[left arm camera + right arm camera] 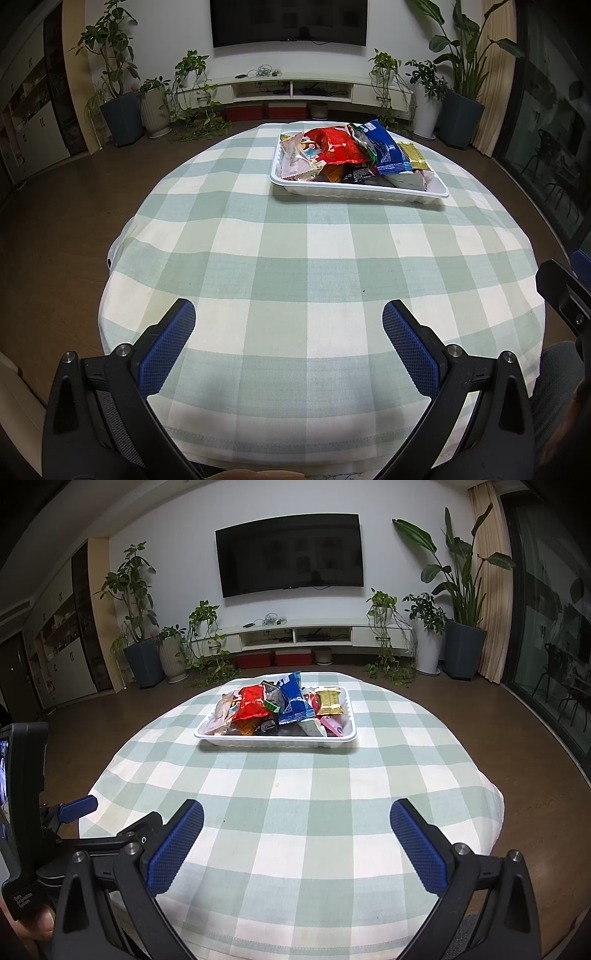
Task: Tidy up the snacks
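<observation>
Both grippers sit wide open and empty over the near edge of the table: my left gripper (288, 332) and my right gripper (295, 834) each have their blue ribbed pads spread far apart with nothing between them.

Across the round table in its green-and-white checked cloth (295, 794), toward the far edge, the shallow white plastic tray (277, 737) holds a loose heap of snack packets: a red crinkled bag (253, 705), a blue pouch (293, 698) leaning upright, a gold wrapped bar (330, 700) at the tray's right end, and pale pink wrappers (293, 157) at its left. I see no packet lying loose on the cloth.

I judge this fits either a tray waiting to be sorted or a tray just filled, so I would not commit to a reach on this view alone.

Between the grippers and the tray the cloth is bare, giving ample room to travel. Its hem drops off close under both grippers, and the tray's rim stands slightly proud.
</observation>
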Available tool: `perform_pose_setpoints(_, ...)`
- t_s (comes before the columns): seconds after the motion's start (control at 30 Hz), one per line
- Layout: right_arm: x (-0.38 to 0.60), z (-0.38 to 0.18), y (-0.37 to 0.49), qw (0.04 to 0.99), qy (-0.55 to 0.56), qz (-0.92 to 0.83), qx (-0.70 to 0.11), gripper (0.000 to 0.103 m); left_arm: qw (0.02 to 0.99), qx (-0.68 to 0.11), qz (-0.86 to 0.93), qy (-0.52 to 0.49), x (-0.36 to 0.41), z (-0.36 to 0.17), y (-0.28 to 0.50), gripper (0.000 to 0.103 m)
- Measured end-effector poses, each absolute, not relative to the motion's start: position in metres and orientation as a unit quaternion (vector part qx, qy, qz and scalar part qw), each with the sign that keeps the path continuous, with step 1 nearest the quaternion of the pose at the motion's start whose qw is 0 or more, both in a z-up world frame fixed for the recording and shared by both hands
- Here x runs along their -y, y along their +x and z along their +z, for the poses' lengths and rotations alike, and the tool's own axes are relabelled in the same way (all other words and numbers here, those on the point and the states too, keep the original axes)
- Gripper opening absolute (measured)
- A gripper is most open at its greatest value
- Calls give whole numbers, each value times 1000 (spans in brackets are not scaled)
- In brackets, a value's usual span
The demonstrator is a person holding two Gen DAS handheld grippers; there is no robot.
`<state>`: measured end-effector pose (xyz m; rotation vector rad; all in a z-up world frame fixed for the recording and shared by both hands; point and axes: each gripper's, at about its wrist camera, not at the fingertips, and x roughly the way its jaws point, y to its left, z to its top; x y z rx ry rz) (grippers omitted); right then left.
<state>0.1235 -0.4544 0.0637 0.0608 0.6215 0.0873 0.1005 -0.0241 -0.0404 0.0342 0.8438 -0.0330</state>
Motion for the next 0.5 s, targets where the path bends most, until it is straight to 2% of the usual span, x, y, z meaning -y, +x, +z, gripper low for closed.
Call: perform_pose_setpoints(0.5, 455, 66, 123, 950, 30, 43, -307, 103, 912, -410, -17, 16, 24, -40, 101, 103)
